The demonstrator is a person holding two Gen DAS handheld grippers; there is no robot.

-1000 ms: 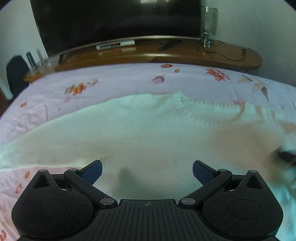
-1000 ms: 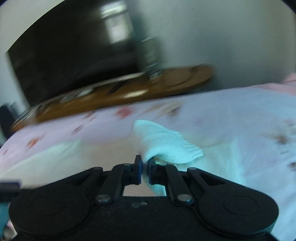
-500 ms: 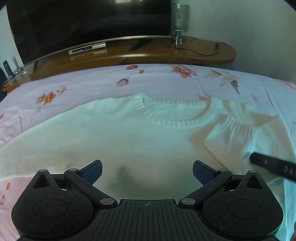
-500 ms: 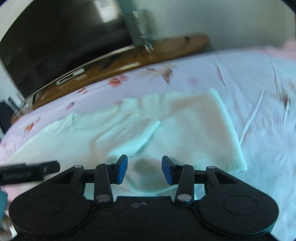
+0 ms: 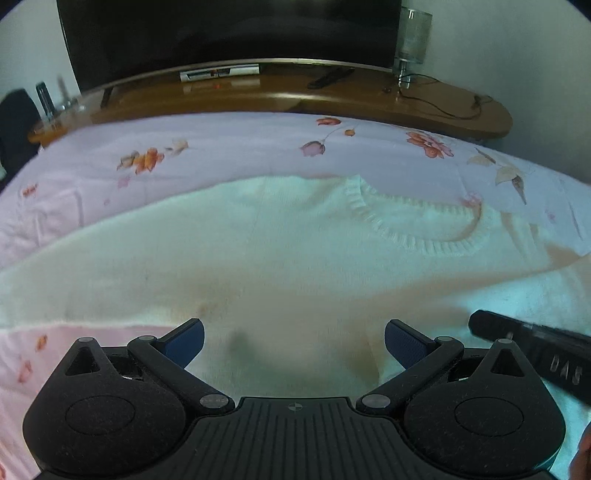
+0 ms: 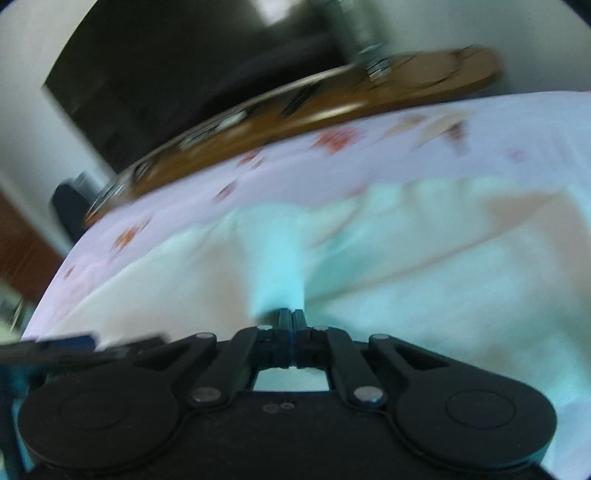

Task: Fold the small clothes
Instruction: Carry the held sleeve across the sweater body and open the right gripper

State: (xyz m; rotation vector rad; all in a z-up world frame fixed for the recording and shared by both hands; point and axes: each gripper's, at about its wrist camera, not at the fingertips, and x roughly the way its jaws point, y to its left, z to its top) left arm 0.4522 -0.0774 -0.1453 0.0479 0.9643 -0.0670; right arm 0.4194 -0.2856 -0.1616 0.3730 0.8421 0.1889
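On floral bedspread (image 5: 229, 155), white sweater (image 5: 258, 258), left gripper (image 5: 294, 338) spread (hovering), right gripper (image 6: 291, 321) pinching sweater.

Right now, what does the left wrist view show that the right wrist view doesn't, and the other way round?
Only the left wrist view shows the left gripper, jaws wide open with nothing between them, and the sweater's ribbed neckline sharply. Only the right wrist view shows the right gripper shut on a pinched ridge of the sweater; its jaws have just been closing. Both share the white sweater spread on the floral bedspread, the wooden stand and the dark TV behind.
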